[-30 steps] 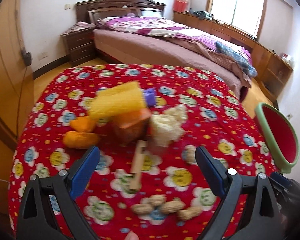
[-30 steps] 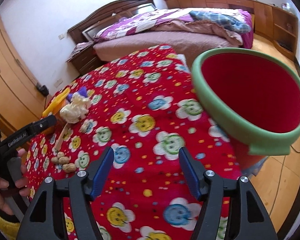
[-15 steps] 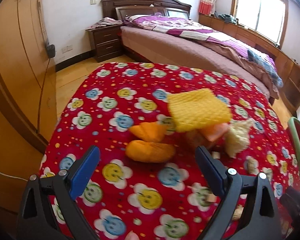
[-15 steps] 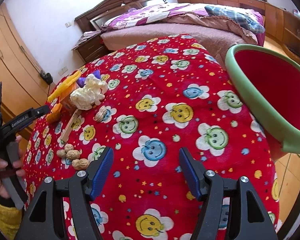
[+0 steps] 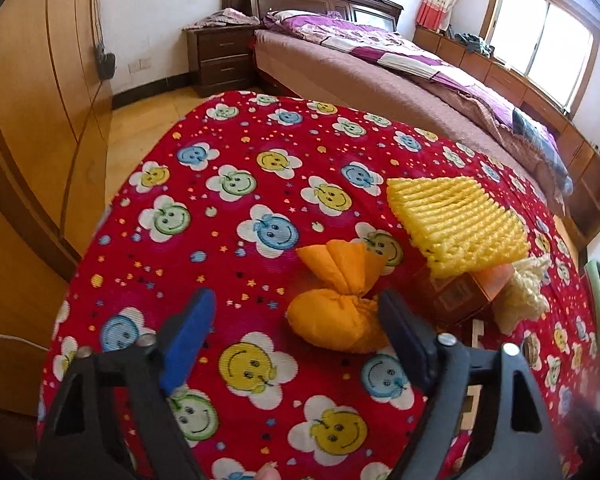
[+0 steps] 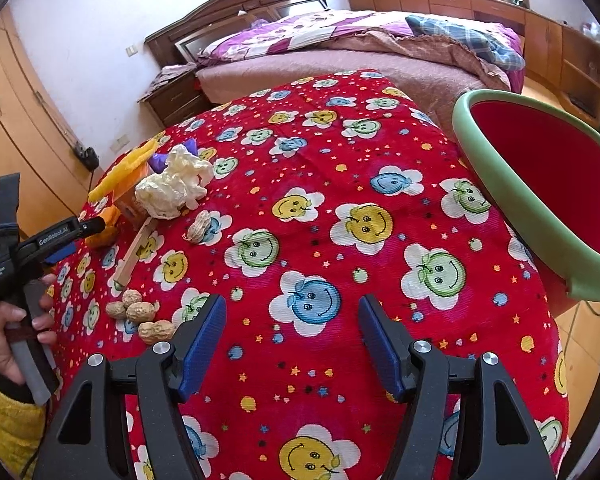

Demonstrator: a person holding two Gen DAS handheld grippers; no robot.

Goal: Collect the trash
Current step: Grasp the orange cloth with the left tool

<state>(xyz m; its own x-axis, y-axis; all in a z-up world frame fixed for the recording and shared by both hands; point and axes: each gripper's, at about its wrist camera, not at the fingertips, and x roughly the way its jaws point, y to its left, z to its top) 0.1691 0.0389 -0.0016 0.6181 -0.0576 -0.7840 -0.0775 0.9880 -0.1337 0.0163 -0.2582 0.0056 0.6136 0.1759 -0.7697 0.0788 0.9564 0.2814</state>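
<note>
Trash lies on the red smiley-flower tablecloth (image 5: 228, 240). An orange twisted wrapper (image 5: 336, 320) sits between the jaws of my left gripper (image 5: 296, 332), close by the right finger. The jaws are closing and the pads do not press on it. Behind the wrapper are a yellow foam net (image 5: 456, 224) on a small carton (image 5: 460, 296) and crumpled white paper (image 5: 524, 292). My right gripper (image 6: 292, 320) stands open over bare cloth, with nothing between its fingers. A green-rimmed red bin (image 6: 500, 184) stands at the table's right edge.
Several peanuts (image 6: 140, 312), a wooden stick (image 6: 136, 248) and a lone peanut shell (image 6: 200, 228) lie left of my right gripper. A hand (image 6: 16, 320) in a yellow sleeve holds the left tool. A bed (image 5: 380, 80), a nightstand (image 5: 220, 56) and a wardrobe (image 5: 28, 120) surround the table.
My left gripper has swung left across the table and down to the orange wrapper, which now lies between its narrowing jaws. The right gripper shifted left at first, then held still.
</note>
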